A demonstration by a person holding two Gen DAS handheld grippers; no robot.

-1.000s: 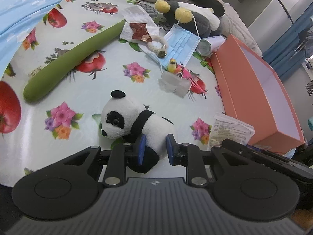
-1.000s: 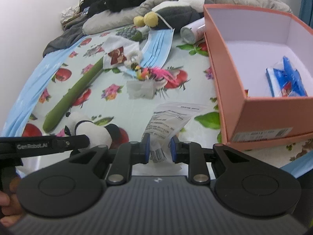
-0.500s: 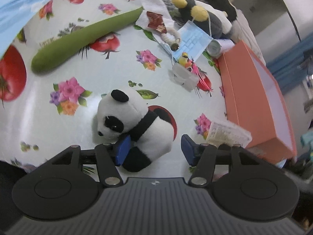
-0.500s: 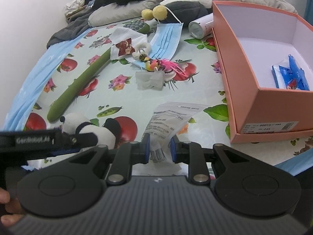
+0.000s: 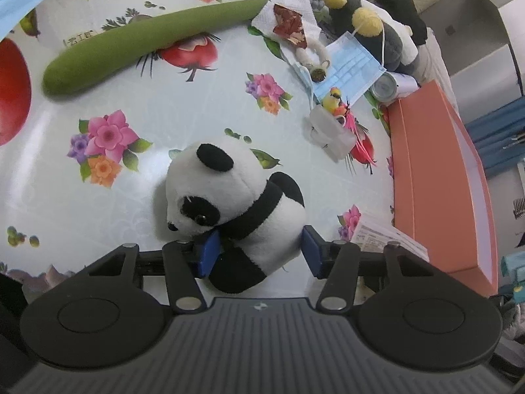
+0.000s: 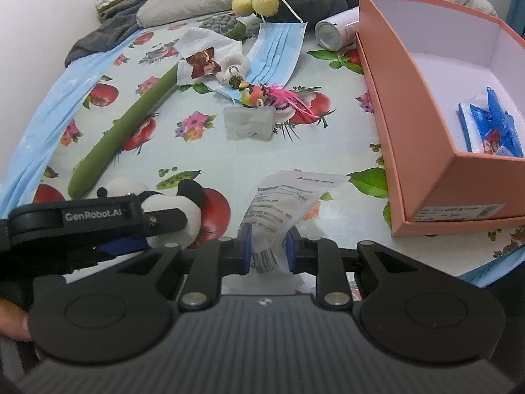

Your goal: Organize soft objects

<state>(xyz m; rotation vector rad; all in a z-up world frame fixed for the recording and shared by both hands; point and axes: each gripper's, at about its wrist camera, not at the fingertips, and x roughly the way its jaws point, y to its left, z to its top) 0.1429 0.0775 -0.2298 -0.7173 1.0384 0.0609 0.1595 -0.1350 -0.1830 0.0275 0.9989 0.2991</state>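
Observation:
A black-and-white panda plush (image 5: 239,210) lies on the fruit-print tablecloth, also seen low left in the right wrist view (image 6: 170,210). My left gripper (image 5: 259,252) is open, its blue pads on either side of the panda's body, close against it. My right gripper (image 6: 266,252) is nearly closed around a clear printed packet (image 6: 285,200) that lies on the table. A long green plush (image 5: 144,42) lies far left. A bee-like plush with yellow pompoms (image 5: 367,19) lies at the back.
An orange box (image 6: 423,121) stands at the right with blue packets (image 6: 492,128) inside. In the middle lie a blue face mask (image 6: 275,55), a white tissue with a red wrapper (image 6: 203,55), a toy bird with pink feathers (image 6: 262,93), a clear pouch (image 6: 249,123) and a can (image 6: 331,32).
My left gripper has opened from nearly shut and moved forward, so the panda's body now sits between its pads. The right gripper has stayed on the packet.

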